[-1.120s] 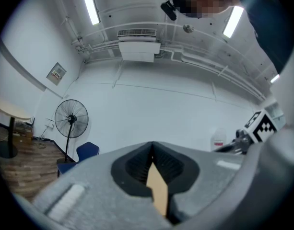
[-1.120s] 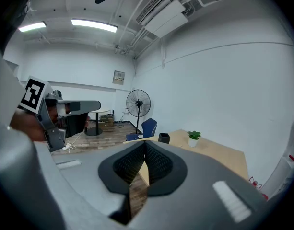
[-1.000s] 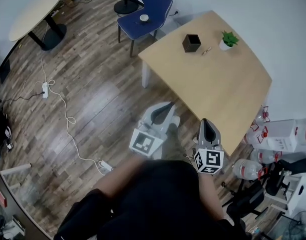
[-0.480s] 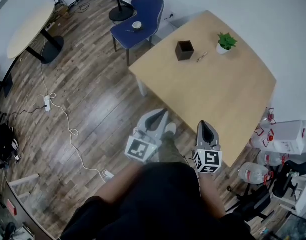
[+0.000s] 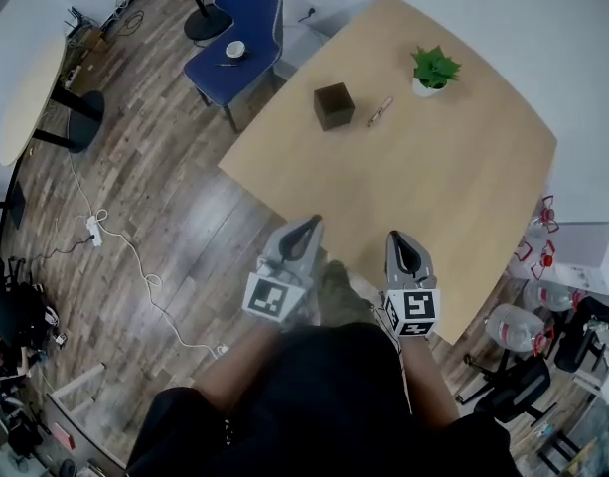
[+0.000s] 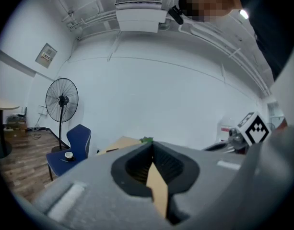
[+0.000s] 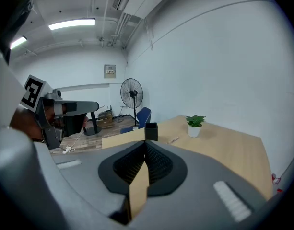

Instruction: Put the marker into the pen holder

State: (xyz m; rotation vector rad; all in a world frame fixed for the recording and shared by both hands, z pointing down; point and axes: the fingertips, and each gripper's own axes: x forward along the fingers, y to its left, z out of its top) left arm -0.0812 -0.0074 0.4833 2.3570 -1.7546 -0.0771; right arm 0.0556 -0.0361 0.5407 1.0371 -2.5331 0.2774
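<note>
Reaching is judged in hand: left gripper [image 5: 311,225] and right gripper [image 5: 396,238] jaws shut, empty; marker [image 5: 380,111], at 3 o'clock of pen holder [image 5: 334,105], needs jaws opened.

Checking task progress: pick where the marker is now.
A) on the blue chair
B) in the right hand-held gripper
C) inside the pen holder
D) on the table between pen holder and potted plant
D: the marker lies on the table, between the pen holder and the potted plant.
</note>
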